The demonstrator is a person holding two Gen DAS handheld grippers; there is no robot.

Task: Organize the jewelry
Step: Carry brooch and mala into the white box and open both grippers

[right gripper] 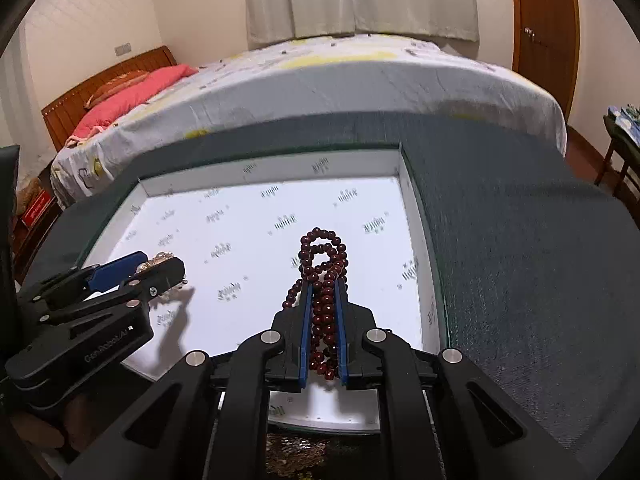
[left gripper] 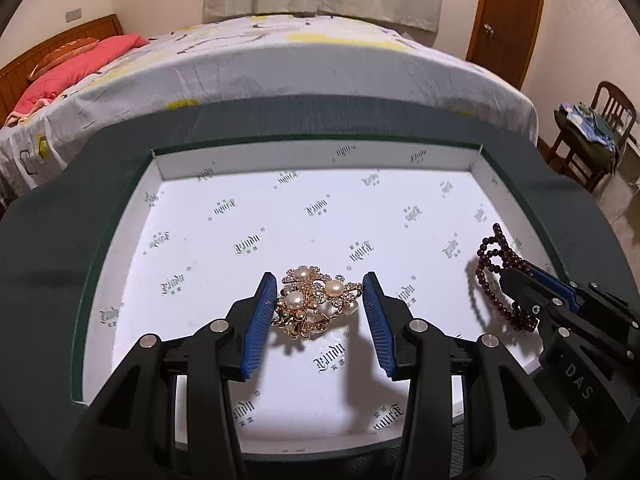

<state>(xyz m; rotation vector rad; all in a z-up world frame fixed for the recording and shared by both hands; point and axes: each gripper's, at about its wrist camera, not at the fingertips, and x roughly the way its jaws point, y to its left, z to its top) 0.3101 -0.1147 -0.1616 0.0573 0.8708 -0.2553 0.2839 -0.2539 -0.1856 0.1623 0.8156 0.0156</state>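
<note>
A gold brooch with pearls (left gripper: pixel 316 306) hangs between the blue pads of my left gripper (left gripper: pixel 319 278), which is shut on it just above the floor of a white-lined box (left gripper: pixel 316 156); its shadow falls on the lining below. A string of dark red beads (right gripper: pixel 320 248) is clamped in my right gripper (right gripper: pixel 324 282), its loops dangling past the fingertips over the right side of the box (right gripper: pixel 272 168). The left wrist view shows the right gripper (left gripper: pixel 516 276) with the beads (left gripper: pixel 490 256) at right. In the right wrist view, the left gripper (right gripper: pixel 164 263) carries the brooch (right gripper: pixel 158 259) at left.
The box has a dark green rim and sits on a dark green cloth surface (right gripper: pixel 520 260). Behind it stands a bed (left gripper: pixel 320 68) with a pink pillow (left gripper: pixel 80 64). A wooden door (left gripper: pixel 508 20) and a chair with clothes (left gripper: pixel 592 132) are at right.
</note>
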